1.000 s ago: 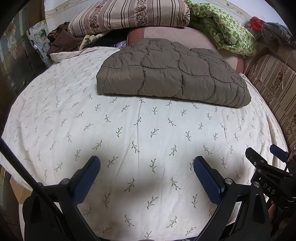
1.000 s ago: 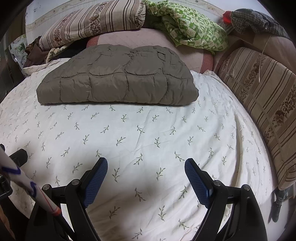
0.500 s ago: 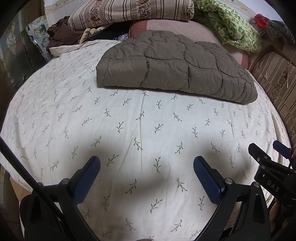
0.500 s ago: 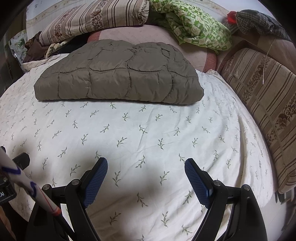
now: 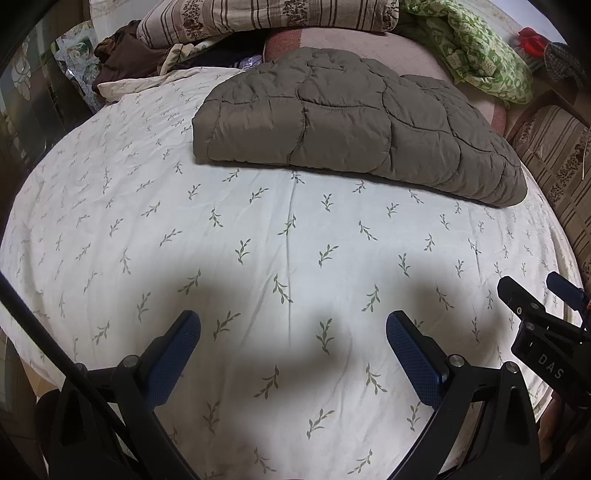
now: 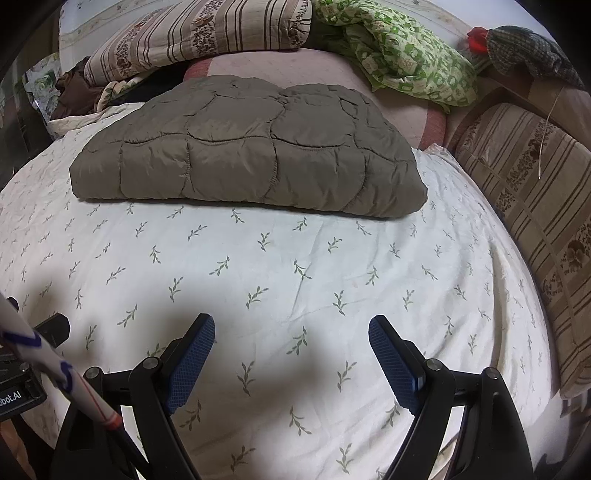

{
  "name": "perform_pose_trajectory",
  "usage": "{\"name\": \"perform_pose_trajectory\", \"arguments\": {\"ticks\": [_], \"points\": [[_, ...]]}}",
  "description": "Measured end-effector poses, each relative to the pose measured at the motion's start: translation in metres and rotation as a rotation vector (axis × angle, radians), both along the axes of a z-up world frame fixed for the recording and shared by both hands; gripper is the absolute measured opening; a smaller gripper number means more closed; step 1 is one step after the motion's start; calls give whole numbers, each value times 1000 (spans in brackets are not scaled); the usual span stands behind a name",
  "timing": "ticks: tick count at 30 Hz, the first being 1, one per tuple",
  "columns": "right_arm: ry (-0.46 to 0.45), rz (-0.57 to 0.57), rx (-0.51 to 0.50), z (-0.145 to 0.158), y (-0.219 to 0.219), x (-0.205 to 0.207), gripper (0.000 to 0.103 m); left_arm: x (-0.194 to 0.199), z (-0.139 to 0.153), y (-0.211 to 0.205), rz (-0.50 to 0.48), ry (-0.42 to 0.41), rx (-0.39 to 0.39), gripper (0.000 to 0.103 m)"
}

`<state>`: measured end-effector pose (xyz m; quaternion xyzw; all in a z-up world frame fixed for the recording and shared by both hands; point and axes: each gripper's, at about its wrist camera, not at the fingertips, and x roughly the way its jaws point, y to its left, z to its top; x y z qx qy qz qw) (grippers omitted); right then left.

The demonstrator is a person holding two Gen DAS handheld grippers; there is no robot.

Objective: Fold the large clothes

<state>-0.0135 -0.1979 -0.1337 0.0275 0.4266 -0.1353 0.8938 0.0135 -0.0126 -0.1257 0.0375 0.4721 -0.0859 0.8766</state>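
Grey-brown quilted jacket (image 6: 251, 147), cream bedsheet (image 6: 332, 258) sprigged with small green leaves, beige pillow (image 6: 199, 33) with brown stripes and florals, green-and-white patterned blanket (image 6: 406, 62), blue pads (image 6: 192, 362) on black gripper fingers

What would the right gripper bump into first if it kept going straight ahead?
Probably the white leaf-print bedsheet, since the open right gripper tilts down. If it skims level, the folded brown quilted jacket.

Bed (image 6: 295, 280) under a cream sheet with small green sprig print; soft shadows on its near part. At its far end, a striped floral pillow (image 6: 199, 33) beside a crumpled green-and-white blanket (image 6: 406, 62). Along the bed's right side, a striped brown cushion (image 6: 535, 206). Dark clothes (image 5: 125, 59) heaped at the bed's far left corner.
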Motion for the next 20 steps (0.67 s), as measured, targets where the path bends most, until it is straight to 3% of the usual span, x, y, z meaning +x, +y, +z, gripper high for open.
{"name": "perform_pose_trajectory", "arguments": {"ticks": [20], "points": [[2, -6, 12, 0, -2, 4, 89, -1, 14, 2, 11, -74, 52, 100]]}}
